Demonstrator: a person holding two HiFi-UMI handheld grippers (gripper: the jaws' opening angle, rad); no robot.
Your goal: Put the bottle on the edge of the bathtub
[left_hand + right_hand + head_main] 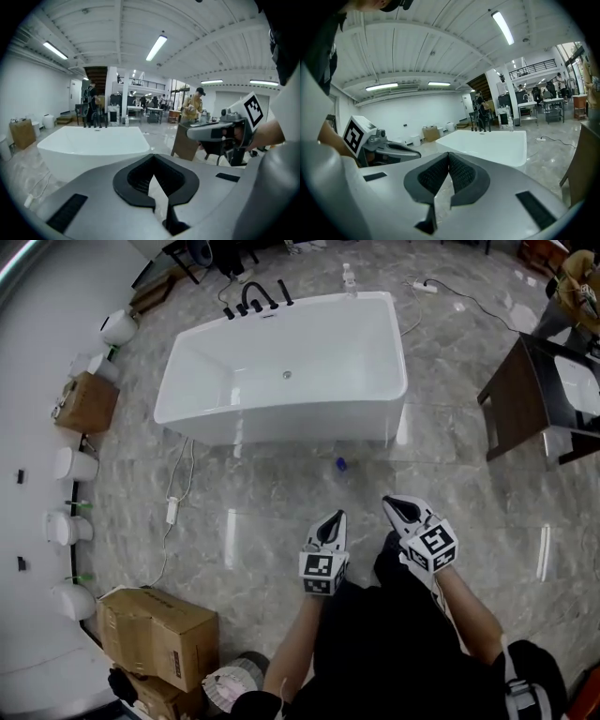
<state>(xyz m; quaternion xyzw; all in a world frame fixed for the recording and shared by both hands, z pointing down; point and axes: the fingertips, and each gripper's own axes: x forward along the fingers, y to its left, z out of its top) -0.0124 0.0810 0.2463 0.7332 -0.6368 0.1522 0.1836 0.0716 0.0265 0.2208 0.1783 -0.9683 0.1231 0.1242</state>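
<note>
A white freestanding bathtub [281, 413] stands on the grey marble floor ahead of me, with black taps [253, 298] at its far end. A clear bottle [349, 279] stands upright just past the tub's far rim, and that rim hides the bottle's foot in both gripper views [126, 121] [510, 123]. My left gripper [336, 518] and right gripper [391, 505] hover side by side over the floor, well short of the tub. Each is shut with nothing between its pads [152, 158] [449, 154]. From the left gripper view the right gripper [199, 133] shows at the right.
A small blue object [340, 464] lies on the floor by the tub's near side. A dark table [525, 399] stands at the right. Cardboard boxes [155, 634] sit at the lower left, and white fixtures [73, 465] line the left wall. A cable [173, 512] trails on the floor. People stand far back.
</note>
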